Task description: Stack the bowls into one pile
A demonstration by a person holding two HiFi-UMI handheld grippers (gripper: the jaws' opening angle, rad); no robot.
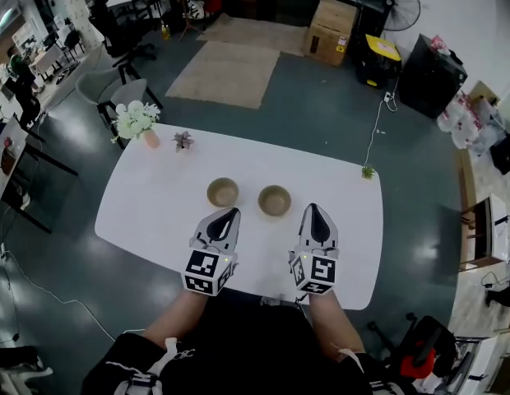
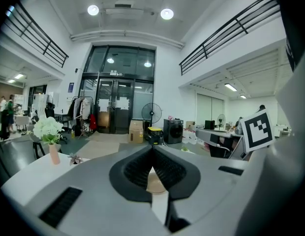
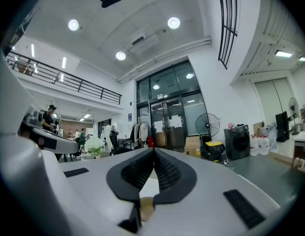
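Note:
Two tan bowls stand apart on the white table (image 1: 156,212), one to the left (image 1: 223,192) and one to the right (image 1: 275,201), both upright and empty. My left gripper (image 1: 230,213) hovers just on the near side of the left bowl, its jaws shut with nothing held. My right gripper (image 1: 313,208) is beside the right bowl, a little to its right and nearer me, shut and empty too. In the left gripper view the shut jaws (image 2: 153,149) hide most of a bowl (image 2: 155,182). In the right gripper view a tan sliver (image 3: 146,208) shows below the shut jaws (image 3: 154,151).
A vase of white flowers (image 1: 136,122) and a small potted plant (image 1: 183,140) stand at the table's far left. A tiny green sprig (image 1: 368,172) sits at the far right corner. Chairs (image 1: 123,90), a rug (image 1: 226,72) and boxes (image 1: 331,30) lie beyond the table.

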